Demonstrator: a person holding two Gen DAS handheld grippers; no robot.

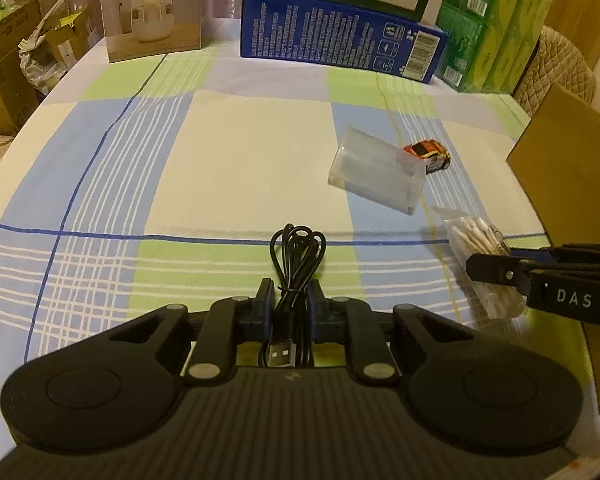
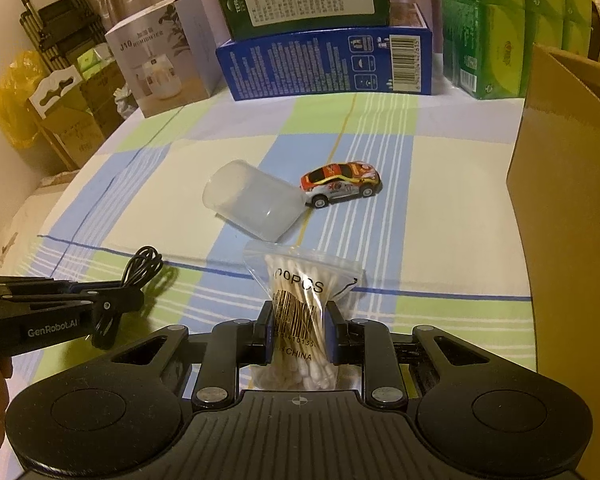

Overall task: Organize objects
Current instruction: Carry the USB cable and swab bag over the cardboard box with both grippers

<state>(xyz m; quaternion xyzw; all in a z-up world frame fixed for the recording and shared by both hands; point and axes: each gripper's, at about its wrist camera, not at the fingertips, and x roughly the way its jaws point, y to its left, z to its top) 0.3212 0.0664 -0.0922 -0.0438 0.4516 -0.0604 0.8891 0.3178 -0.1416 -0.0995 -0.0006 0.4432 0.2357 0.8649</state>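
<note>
From my left view, the checked surface point(image 1: 140, 168) lies bare from nine to twelve o'clock. A clear tub point(image 1: 376, 170) and a toy car point(image 1: 428, 154) block one o'clock. Stacked boxes point(image 1: 340, 40) wall off the far edge, and a cardboard box point(image 1: 568, 176) closes three o'clock.

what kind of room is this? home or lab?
Probably a home room used for storage: a table under a checked cloth, retail boxes like the humidifier box stacked at the back, cardboard cartons piled beside it, and a quilted chair back.
</note>
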